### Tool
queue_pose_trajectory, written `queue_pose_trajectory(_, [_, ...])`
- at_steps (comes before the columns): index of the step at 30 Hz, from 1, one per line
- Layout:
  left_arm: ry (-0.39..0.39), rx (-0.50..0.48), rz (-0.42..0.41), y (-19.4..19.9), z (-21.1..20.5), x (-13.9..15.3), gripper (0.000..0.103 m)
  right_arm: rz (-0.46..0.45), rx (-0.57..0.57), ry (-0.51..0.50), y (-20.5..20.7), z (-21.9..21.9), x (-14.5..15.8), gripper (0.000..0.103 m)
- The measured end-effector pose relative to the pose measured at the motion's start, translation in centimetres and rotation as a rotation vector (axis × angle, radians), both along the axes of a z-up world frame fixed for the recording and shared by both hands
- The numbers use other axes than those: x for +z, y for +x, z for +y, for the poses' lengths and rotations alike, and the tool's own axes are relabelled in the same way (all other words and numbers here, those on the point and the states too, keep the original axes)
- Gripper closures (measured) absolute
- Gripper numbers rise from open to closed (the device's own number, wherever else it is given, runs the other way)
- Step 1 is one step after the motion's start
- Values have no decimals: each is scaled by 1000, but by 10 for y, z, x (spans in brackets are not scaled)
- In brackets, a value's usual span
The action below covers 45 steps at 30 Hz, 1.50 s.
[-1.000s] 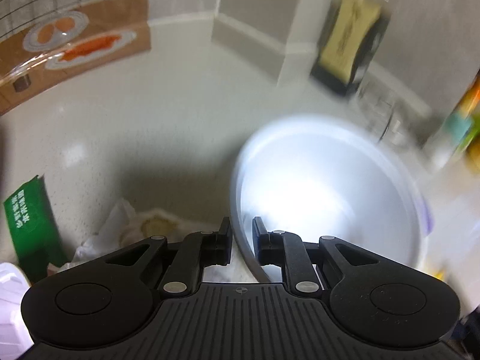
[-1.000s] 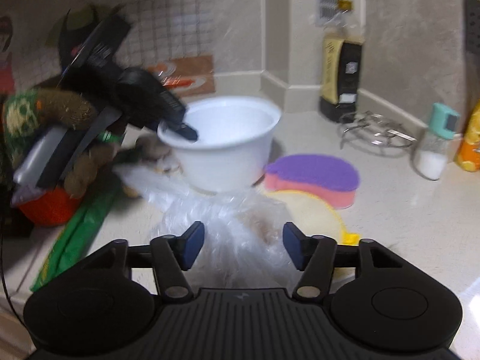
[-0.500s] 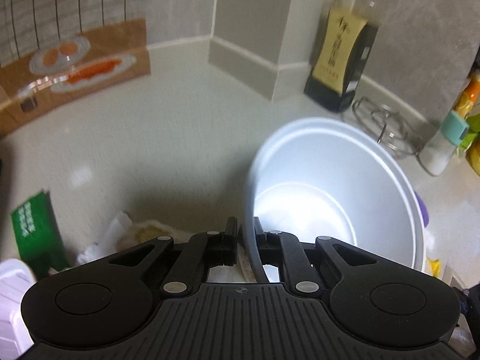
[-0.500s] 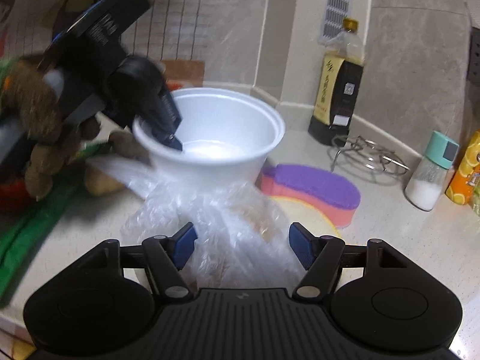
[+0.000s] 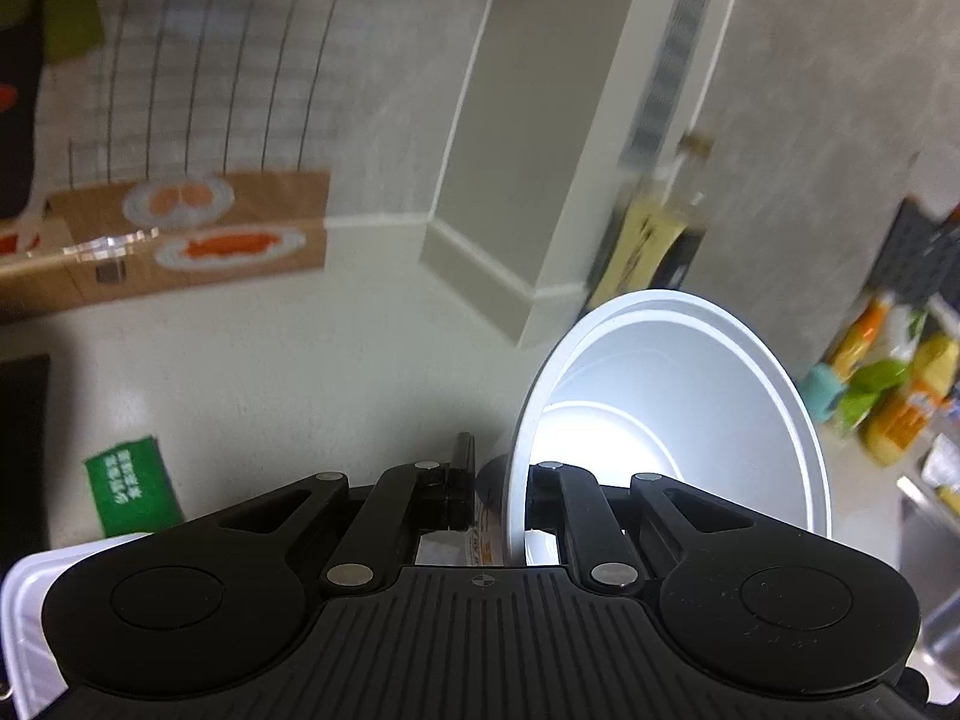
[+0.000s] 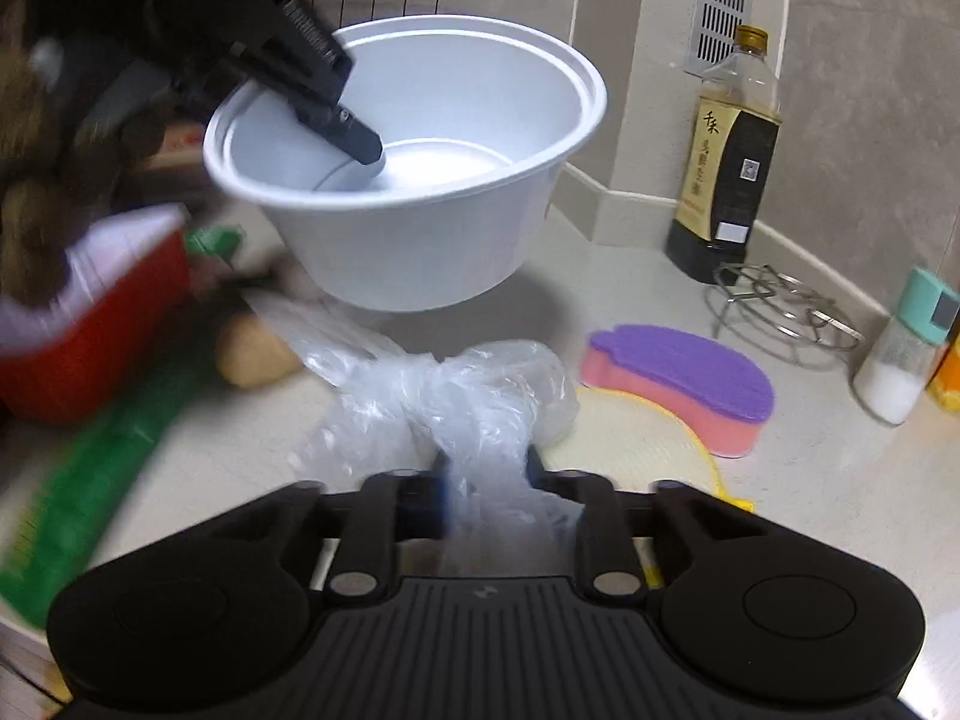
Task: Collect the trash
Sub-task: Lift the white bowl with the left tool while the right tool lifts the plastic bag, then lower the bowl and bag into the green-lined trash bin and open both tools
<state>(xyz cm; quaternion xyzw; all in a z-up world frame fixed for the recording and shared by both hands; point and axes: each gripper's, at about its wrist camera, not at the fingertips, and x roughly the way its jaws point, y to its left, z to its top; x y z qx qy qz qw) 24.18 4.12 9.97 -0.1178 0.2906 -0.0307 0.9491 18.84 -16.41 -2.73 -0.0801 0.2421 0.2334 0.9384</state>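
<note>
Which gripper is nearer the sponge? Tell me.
Right. The right gripper, closing on the plastic bag, sits just beside the sponge; the left gripper holds the bowl farther back, off the counter.

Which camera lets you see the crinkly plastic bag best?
The right wrist view: the plastic bag lies bunched on the counter, running back between the closing right gripper. The left wrist view shows none of it, only the white bowl.

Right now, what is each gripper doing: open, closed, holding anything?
Left gripper: shut on the rim of the white foam bowl, held clear of the counter.
Right gripper: jaws closing, clear plastic bag bunched between them.
</note>
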Motion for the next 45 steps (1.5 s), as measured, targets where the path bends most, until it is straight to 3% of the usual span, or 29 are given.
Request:
queue_pose_trajectory(5, [-58, -82, -115, -54, -13, 34, 91, -76, -51, 172, -47, -51, 39, 86])
queue_pose_trajectory(9, [-100, -212, -102, -99, -50, 20, 91, -138, -207, 189, -101, -109, 43, 86])
queue_pose_trajectory(13, [-87, -371, -4, -128, -103, -43, 91, -126, -319, 217, -153, -162, 15, 86])
queue_pose_trajectory(17, [-65, -477, 222, -132, -158, -149, 91, -45, -396, 189, -190, -194, -37, 86])
queue_pose_trajectory(21, [-24, -459, 463, -122, -196, -257, 91, 35, -478, 91, -200, -212, -91, 86])
queue_pose_trajectory(24, [49, -412, 591, -111, -222, -327, 91, 123, -453, 56, -188, -211, -131, 86])
queue_pose_trajectory(30, [76, -237, 795, -89, -235, -430, 91, 411, -396, 46, -141, -190, -229, 86])
queue_pose_trajectory(35, [137, -103, 887, -70, -232, -476, 91, 516, -409, 71, -115, -177, -278, 86])
queue_pose_trajectory(37, [148, -55, 886, -60, -232, -487, 91, 506, -417, 31, -113, -171, -283, 86])
queue_pose_trajectory(41, [34, -66, 815, -44, -228, -503, 89, 493, -435, 36, -114, -176, -283, 86])
queue_pose_trajectory(45, [-70, -97, 885, -40, -216, -528, 78, 516, -503, 4, -113, -186, -290, 86])
